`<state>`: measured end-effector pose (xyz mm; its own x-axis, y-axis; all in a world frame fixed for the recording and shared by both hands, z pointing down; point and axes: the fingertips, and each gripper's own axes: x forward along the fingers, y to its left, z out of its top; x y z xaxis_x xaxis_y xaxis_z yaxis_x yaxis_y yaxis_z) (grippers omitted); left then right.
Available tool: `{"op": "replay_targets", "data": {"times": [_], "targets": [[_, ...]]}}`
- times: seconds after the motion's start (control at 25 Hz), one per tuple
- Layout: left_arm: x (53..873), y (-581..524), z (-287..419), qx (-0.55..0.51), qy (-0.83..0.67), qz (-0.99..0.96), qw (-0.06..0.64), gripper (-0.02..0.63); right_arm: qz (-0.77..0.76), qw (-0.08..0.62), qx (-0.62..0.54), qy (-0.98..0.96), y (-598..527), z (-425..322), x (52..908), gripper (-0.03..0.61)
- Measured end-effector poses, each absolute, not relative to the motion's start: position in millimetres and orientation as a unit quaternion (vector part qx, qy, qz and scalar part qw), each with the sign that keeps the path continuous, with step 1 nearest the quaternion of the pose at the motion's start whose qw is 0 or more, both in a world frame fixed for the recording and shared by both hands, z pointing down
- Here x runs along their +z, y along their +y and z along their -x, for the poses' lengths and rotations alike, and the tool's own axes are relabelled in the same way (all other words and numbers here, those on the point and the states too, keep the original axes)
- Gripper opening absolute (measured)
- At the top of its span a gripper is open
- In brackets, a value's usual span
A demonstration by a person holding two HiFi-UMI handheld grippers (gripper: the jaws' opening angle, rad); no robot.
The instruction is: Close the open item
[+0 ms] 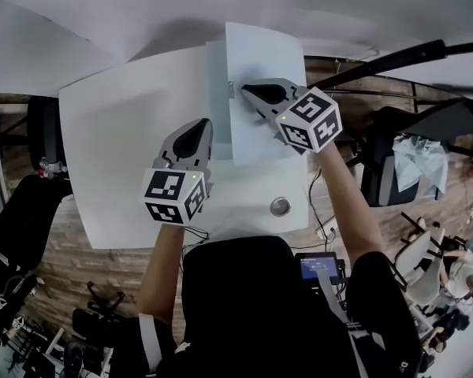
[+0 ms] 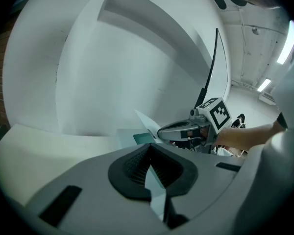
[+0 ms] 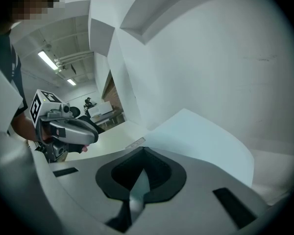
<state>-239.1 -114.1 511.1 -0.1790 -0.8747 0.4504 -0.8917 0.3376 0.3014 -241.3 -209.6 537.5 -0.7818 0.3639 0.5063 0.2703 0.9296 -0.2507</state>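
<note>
Pale folder [image 1: 262, 50] lies open at the far edge of the white desk [image 1: 114, 140].
Both grippers' jaws are pressed together: the right gripper [image 1: 247, 90] tips the raised cover's left edge, and the left gripper [image 1: 200, 126] sits just left of the folder.

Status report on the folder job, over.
Left gripper shut on thin pale-blue paper folder, left leaf. Right gripper shut on its right leaf. Folder open on white table. Nothing blocking.

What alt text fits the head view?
Top-down view: a person's left gripper and right gripper, both with jaws together, reach over a pale folder on a white table. The right gripper lies across the folder with its tip near the left edge; the left gripper sits just beside that edge.
</note>
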Motion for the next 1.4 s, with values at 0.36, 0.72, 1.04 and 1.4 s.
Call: {"op": "replay_targets", "data": {"times": [0.36,0.72,1.04,1.4], "targets": [[524,-106,249,0.012,-0.771,-0.563,0.296,0.012,0.187,0.310,0.075,-0.929,-193,251,560,0.037],[541,-105,248,0.007,-0.768,-0.558,0.314,0.012,0.201,0.329,0.072,-0.920,-182,256,581,0.037],[552,-104,250,0.005,-0.765,-0.556,0.325,0.014,0.208,0.339,0.076,-0.915,-175,260,593,0.037],[565,-101,252,0.002,-0.761,-0.553,0.338,0.012,0.207,0.347,0.071,-0.912,-169,269,605,0.037]]}}
